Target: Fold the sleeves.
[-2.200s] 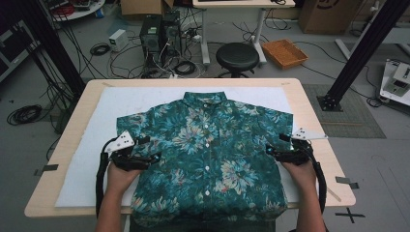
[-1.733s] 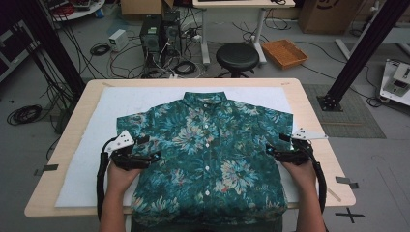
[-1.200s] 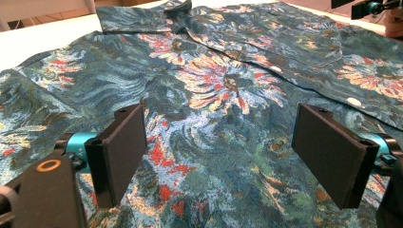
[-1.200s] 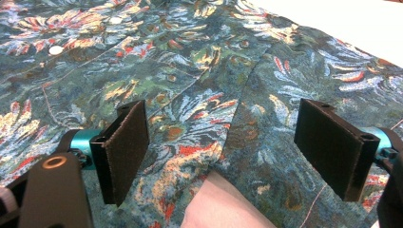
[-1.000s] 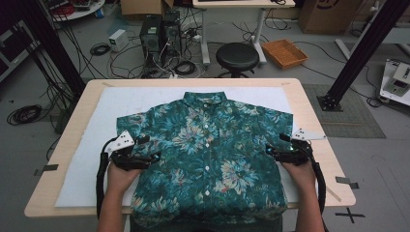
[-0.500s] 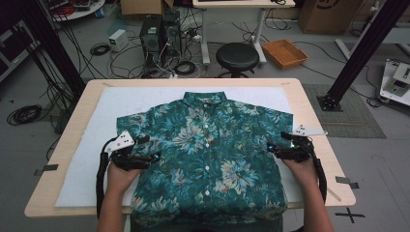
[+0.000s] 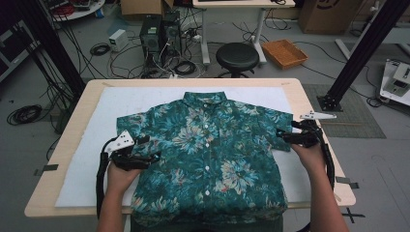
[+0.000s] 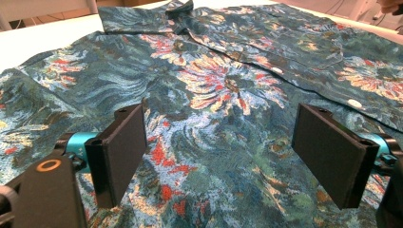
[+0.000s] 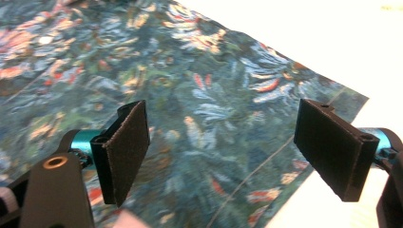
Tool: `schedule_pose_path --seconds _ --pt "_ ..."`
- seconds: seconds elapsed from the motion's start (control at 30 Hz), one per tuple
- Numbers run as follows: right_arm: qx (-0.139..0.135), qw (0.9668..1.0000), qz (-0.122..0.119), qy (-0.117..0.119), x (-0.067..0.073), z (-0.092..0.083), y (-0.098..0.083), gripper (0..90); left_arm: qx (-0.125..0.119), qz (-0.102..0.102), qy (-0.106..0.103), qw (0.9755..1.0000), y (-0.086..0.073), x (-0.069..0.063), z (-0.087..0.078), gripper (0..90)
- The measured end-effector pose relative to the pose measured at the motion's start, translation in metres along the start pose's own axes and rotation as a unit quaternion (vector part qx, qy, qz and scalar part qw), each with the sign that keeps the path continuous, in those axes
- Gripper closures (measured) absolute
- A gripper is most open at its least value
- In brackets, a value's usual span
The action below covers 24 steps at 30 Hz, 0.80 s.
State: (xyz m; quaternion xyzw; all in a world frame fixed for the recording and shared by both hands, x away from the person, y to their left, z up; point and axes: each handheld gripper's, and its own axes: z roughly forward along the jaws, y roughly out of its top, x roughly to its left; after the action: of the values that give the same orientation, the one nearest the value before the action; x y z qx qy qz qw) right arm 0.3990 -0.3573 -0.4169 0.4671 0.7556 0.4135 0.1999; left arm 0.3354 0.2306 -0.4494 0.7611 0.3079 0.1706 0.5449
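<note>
Cluttered lab floor beyond the table: cables, a black stool, a wicker tray. The wooden table carries a white sheet, and a teal floral shirt lies flat on it, buttoned, collar at the far side, hem hanging over the near edge. The high view shows the whole layout: left gripper over the shirt's left side near the sleeve, right gripper at the right sleeve edge. How far the jaws stand apart is hard to read there. Left gripper view: left gripper jaws spread wide over the fabric, nothing between them; white buttons visible at far right. Right gripper view: right gripper jaws likewise released above the sleeve hem, with white sheet just beyond. That picture is somewhat blurred. The shirt's hem is cut off at the bottom of the high view.
</note>
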Motion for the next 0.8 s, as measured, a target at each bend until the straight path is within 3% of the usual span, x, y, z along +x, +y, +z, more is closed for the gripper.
schedule_pose_path --seconds 0.23,0.27,0.3,0.47,0.57,0.67,0.8 --pt "0.012 0.9997 0.018 -0.011 -0.016 0.011 0.006 19.9 0.0 0.0 0.0 1.0 0.0 0.0 0.0 19.2" --pt "0.017 0.9992 0.033 -0.01 -0.022 0.016 0.007 19.9 -0.001 -0.001 0.001 1.0 0.0 0.0 0.0 19.2" --pt "0.017 0.9992 0.033 -0.01 -0.022 0.016 0.007 19.9 -0.001 -0.001 0.001 1.0 0.0 0.0 0.0 19.2" --pt "0.043 0.9977 0.045 -0.025 -0.033 0.029 0.015 19.9 0.0 0.0 0.0 1.0 0.0 0.0 0.0 19.2" --pt "0.048 0.9971 0.054 -0.023 -0.038 0.036 0.017 26.8 0.0 0.001 0.0 1.0 0.0 0.0 0.0 19.2" --pt "0.065 0.9953 0.063 -0.032 -0.043 0.043 0.017 26.9 0.0 0.0 0.001 1.0 0.0 0.0 0.0 19.2" --pt "0.083 0.9918 0.077 -0.059 -0.052 0.051 0.014 34.8 -0.001 0.0 0.0 1.0 0.0 0.0 0.0 19.1"
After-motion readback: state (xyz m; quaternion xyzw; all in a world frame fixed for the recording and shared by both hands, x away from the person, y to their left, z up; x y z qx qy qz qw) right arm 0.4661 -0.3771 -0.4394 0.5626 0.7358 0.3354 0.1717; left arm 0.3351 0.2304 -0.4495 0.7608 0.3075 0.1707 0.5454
